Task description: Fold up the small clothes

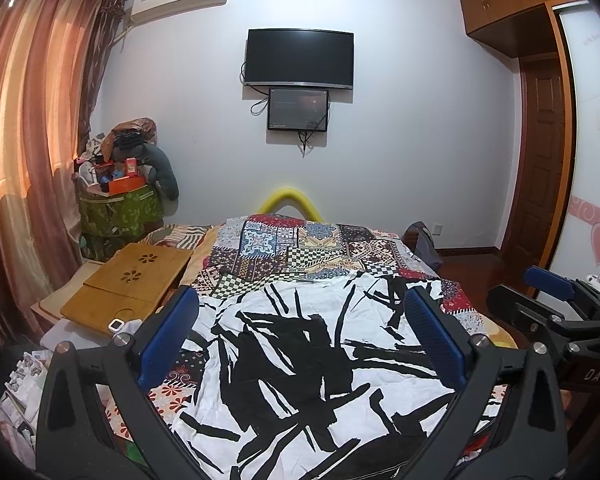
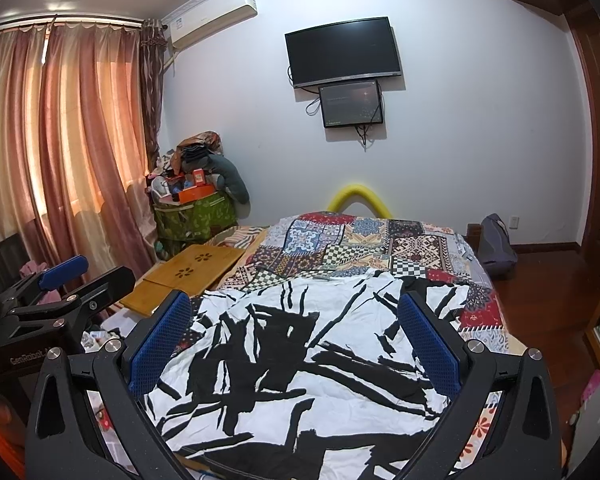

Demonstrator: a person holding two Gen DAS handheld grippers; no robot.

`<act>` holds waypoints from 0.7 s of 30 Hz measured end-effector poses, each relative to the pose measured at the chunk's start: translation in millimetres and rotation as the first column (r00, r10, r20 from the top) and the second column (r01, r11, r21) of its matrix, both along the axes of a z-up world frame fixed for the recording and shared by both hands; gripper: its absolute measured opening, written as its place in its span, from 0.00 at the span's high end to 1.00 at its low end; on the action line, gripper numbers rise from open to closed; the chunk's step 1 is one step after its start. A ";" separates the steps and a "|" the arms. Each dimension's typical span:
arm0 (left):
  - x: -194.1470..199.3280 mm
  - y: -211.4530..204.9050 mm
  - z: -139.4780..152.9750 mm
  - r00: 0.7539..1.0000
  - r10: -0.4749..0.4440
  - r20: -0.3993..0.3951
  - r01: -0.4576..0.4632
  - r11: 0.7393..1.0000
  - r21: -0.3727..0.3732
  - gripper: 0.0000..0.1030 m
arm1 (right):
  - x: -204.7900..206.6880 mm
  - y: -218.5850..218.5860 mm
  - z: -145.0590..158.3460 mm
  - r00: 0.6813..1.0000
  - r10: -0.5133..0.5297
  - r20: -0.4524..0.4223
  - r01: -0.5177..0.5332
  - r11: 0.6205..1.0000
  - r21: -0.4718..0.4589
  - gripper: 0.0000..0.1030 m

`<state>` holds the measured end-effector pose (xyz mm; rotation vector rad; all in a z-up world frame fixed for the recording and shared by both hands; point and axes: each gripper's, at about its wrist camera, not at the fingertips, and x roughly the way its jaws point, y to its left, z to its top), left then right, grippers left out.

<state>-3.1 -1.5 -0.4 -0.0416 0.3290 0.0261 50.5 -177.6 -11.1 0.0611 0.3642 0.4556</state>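
1. Your left claw (image 1: 302,334) fills the lower part of the left wrist view with its jaws spread wide and nothing between the blue pads (image 1: 168,336); it hovers above the cloth and does not appear to touch it.
2. Your right claw (image 2: 296,336) stands the same way in the right wrist view: jaws wide apart, blue pads (image 2: 160,344) empty, raised over the same cloth.
3. The garment (image 1: 312,368), white with bold black brush-like strokes, lies spread and rumpled across the near end of the bed, taking up the centre and bottom of both frames (image 2: 300,360).
4. Under it you see a patchwork bedspread (image 1: 300,248) in red, blue and checkered squares, running back toward the middle of the frame.
5. In the left wrist view your right claw also shows at the right edge (image 1: 556,300); in the right wrist view the left claw shows at the left edge (image 2: 56,284). The two sit side by side, apart.
6. A wooden lap tray (image 1: 136,280) with flower-shaped cut-outs lies left of the bedspread, beside the garment's far left corner.
7. On the far wall, upper centre, hangs a dark television (image 1: 300,58) with a smaller screen (image 1: 298,109) just below it.
8. Pink curtains (image 2: 60,140) fill the left of the frame.
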 end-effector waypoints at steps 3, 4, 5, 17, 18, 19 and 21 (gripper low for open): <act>-0.5 0.8 0.3 1.000 0.002 0.006 -0.002 1.000 -0.001 0.00 | -0.4 0.3 0.1 1.000 0.000 0.000 0.000 1.000 0.001 0.00; -0.8 0.6 0.5 1.000 0.001 0.008 -0.001 1.000 0.000 0.00 | -0.4 0.0 0.6 1.000 0.001 0.001 -0.001 1.000 0.001 0.00; -1.3 0.4 0.8 1.000 0.002 0.010 -0.002 1.000 0.000 0.00 | -0.2 -0.2 0.9 1.000 0.002 0.001 -0.002 1.000 0.000 0.00; -3.7 -0.6 1.7 1.000 0.003 0.013 -0.003 1.000 0.005 0.00 | -0.4 -2.0 1.4 1.000 -0.006 0.003 0.006 1.000 0.006 0.00; -4.0 -0.9 1.6 1.000 0.004 0.014 -0.004 1.000 0.006 0.00 | -0.4 -2.5 1.4 1.000 -0.007 0.002 0.007 1.000 0.007 0.00; -4.3 -0.7 1.7 1.000 0.004 0.013 -0.004 1.000 0.006 0.00 | -1.1 -2.7 1.7 1.000 -0.007 0.002 0.007 1.000 0.007 0.00; -4.6 -0.5 1.6 1.000 0.004 0.013 -0.004 1.000 0.006 0.00 | -1.2 -2.7 1.7 1.000 -0.007 0.002 0.007 1.000 0.007 0.00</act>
